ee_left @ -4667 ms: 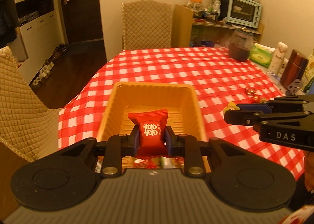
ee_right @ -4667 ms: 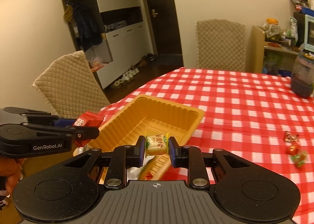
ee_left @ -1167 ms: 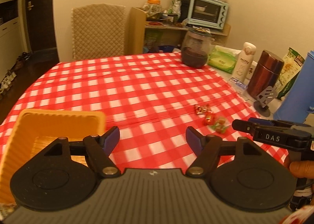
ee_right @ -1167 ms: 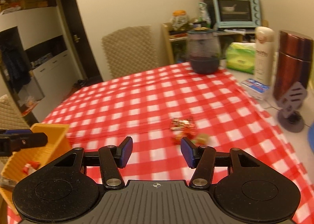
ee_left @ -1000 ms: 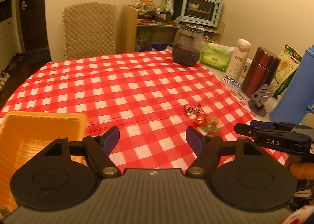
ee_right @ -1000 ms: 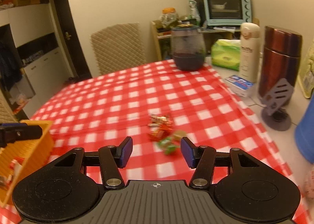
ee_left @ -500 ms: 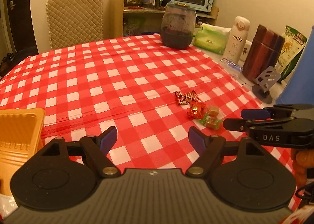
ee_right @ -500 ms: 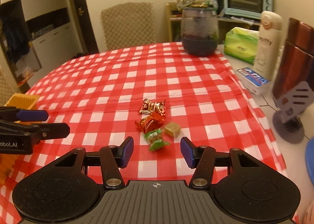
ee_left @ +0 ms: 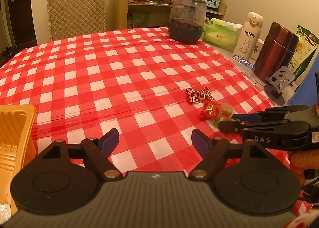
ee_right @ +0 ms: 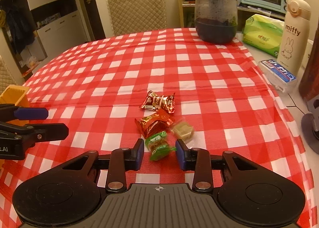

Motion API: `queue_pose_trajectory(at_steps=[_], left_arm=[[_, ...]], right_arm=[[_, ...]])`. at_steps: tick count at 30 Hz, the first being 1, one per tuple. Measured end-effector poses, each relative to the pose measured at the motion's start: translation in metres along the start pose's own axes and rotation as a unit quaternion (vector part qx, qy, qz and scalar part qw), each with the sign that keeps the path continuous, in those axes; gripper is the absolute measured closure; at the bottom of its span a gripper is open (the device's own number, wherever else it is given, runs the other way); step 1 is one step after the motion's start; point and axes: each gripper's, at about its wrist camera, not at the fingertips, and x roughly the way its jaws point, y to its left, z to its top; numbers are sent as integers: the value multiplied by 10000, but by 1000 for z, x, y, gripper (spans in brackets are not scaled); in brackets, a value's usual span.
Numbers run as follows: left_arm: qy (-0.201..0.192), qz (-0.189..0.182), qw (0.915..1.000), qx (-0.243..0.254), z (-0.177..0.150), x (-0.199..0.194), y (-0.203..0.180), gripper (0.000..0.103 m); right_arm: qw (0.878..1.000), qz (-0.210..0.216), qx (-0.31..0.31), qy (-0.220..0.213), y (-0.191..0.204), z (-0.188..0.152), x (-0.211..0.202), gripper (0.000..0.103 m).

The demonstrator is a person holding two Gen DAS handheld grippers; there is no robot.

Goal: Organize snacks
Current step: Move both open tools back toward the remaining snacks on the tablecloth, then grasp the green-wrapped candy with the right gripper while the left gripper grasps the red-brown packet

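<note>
While four wrapped sweets lie loose on the cloth, the sorting reads as partly done and far from closed.

Orange plastic tray (ee_left: 14,128): at the far left edge of the worktop, well apart from the sweets; only a corner and part of its ribbed floor show, so what it already holds cannot be told.

Left tongs (ee_left: 155,140): spread wide, empty, hovering over bare red-and-white checked tablecloth (ee_left: 99,72) between tray and sweets.

Dark-red patterned wrapped candy (ee_right: 158,102): farthest of the cluster, flat on the cloth, not yet touched.

Shiny red foil-wrapped candy (ee_right: 154,125): just nearer than the dark-red one, touching or nearly touching it; not yet collected.

Green-wrapped candy (ee_right: 158,145): nearest piece, lying between the fingers of the right tongs; judged the next pick.

Right tongs (ee_right: 159,154): open to a moderate gap, straddling the green piece without pressing it as far as can be seen; empty.

Pale beige cube in clear wrap (ee_right: 182,130): right of the red foil piece, just beside the green one; close enough that a grab could nudge it.

Done: cannot be counted from these views.

Left: all four pieces to be lifted and carried across to the tray, judging by where they lie.
</note>
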Motion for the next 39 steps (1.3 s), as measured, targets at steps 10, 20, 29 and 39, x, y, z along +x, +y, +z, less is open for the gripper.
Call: queue_pose_trajectory(at_steps=[10, 20, 29, 39], left_arm=[[-3, -296, 9995, 118, 0, 10, -11, 26], [29, -510, 9972, 555, 1, 31, -35, 27], [-57, -547, 9964, 641, 7, 39, -39, 28], [-287, -900, 9873, 1277, 14, 60, -73, 40]], right_arm=[[9997, -153, 139, -118, -3, -3, -25, 82], [9991, -356, 35, 220, -24, -17, -21, 78], [9992, -367, -53, 115, -24, -17, -18, 65], [9929, -808, 853, -202, -55, -8, -35, 82]])
